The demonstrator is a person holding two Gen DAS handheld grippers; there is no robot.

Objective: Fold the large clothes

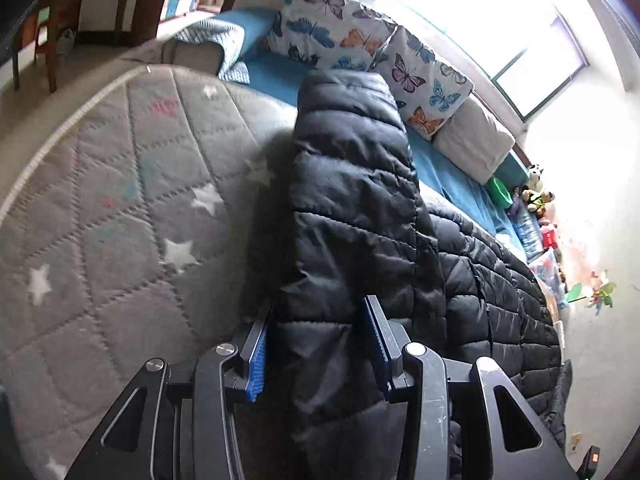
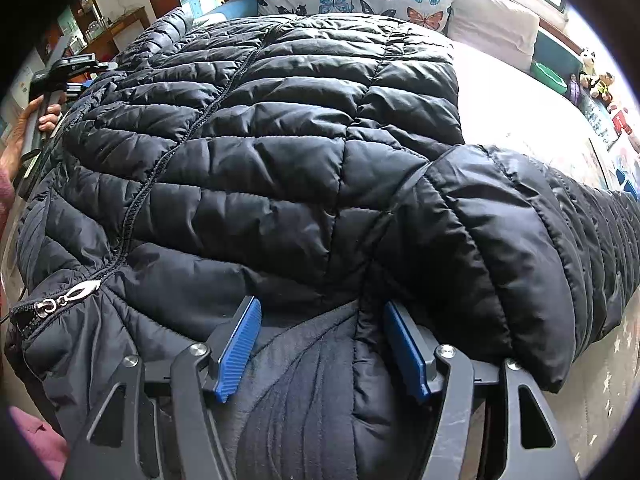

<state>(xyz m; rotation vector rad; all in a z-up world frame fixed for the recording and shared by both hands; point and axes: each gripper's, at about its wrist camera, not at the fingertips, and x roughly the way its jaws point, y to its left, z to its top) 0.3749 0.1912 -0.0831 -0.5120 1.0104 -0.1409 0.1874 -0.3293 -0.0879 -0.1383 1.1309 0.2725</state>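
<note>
A black quilted puffer jacket (image 2: 260, 152) lies zipped, front up, across the bed. In the left wrist view one long sleeve (image 1: 352, 184) runs away from me, with the jacket body (image 1: 500, 296) to its right. My left gripper (image 1: 316, 344) has its blue pads either side of the sleeve's near part, jaws wide. My right gripper (image 2: 320, 344) has its blue pads wide apart around the collar and shoulder area, beside the zipper pull (image 2: 80, 292). The other sleeve (image 2: 540, 248) stretches to the right. The left gripper also shows at far left in the right wrist view (image 2: 60, 76).
The grey star-quilted bedcover (image 1: 120, 220) spreads to the left. Butterfly pillows (image 1: 360, 44) and a white pillow (image 1: 472, 144) line the head of the bed. Toys (image 1: 536, 196) sit by the bright window. A wooden chair (image 1: 48, 32) stands beyond the bed.
</note>
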